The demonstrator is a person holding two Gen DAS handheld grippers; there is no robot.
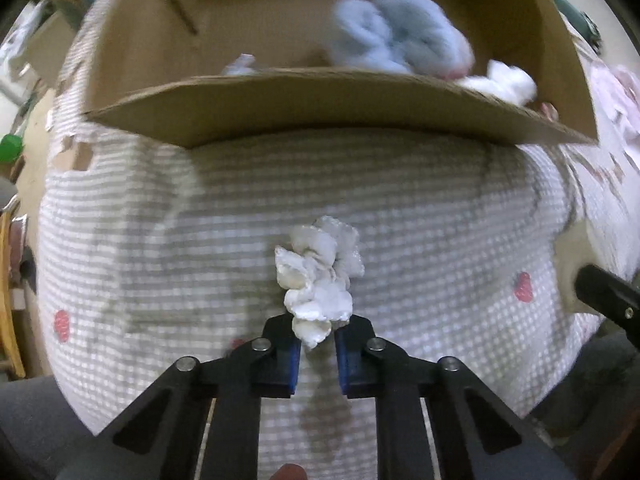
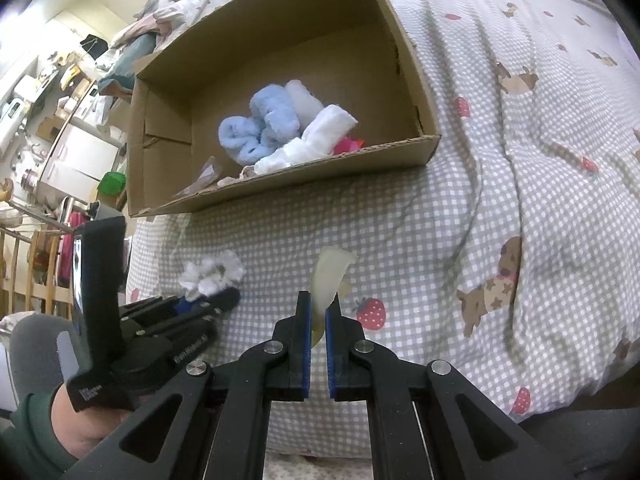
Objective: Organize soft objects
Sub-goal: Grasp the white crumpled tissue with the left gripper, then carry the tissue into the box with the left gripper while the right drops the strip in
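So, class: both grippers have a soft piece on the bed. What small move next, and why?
Probably lift the left gripper toward the cardboard box: its jaws are closed on the white fluffy clump, which still lies on the checked bedspread, and other soft pieces, like the blue cloth, are already inside.

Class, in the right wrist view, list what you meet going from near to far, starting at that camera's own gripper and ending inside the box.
right gripper → cream soft piece it pinches → checked bedsheet → cardboard box front wall → white towel → blue towel
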